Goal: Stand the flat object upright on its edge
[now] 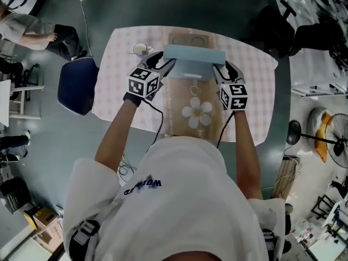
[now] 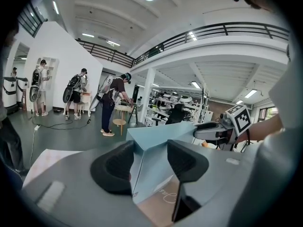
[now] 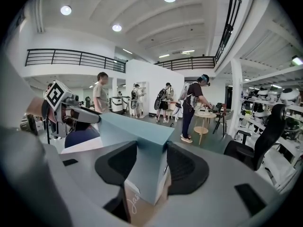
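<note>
A flat light-blue box (image 1: 193,55) stands on its long edge across the brown flower mat (image 1: 197,113), on the checked tablecloth (image 1: 122,64). My left gripper (image 1: 165,65) is shut on the box's left end and my right gripper (image 1: 219,69) on its right end. In the left gripper view the box (image 2: 156,145) fills the gap of the left gripper (image 2: 149,167), with both dark pads against its faces. The right gripper view shows the box's other end (image 3: 137,136) wedged in the right gripper (image 3: 151,167). Each view shows the opposite gripper at the far end.
A small cup (image 1: 140,49) sits on the table just left of the box. A brown tray (image 1: 190,38) lies behind the box. A blue chair (image 1: 79,85) stands left of the table. Several people (image 3: 189,105) stand at round tables farther off.
</note>
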Demonstrator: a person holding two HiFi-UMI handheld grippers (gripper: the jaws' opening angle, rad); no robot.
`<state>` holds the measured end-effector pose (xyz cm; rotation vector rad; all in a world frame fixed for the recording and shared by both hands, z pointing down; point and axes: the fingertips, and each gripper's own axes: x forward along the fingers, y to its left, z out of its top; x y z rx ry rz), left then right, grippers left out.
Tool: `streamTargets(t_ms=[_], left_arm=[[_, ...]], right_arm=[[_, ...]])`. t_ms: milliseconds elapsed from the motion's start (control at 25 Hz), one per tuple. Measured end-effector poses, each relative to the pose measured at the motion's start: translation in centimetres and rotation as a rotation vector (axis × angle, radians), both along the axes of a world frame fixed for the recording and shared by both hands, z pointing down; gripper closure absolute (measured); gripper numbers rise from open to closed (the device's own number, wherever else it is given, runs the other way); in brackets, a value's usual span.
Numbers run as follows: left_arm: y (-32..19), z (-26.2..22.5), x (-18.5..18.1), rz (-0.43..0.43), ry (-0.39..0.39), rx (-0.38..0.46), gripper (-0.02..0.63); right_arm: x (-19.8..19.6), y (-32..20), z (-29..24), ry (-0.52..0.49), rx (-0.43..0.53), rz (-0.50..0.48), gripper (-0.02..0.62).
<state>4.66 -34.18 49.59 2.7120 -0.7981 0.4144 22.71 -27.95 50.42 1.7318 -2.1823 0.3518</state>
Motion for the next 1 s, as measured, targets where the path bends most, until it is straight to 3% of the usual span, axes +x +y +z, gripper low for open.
streamTargets(t_ms=[1000], left_arm=[[0.03, 0.60, 0.01, -0.013, -0.038, 0.024, 0.359]], right_arm=[[-0.18, 0.10, 0.33, 0.002, 0.001, -0.023, 0.354]])
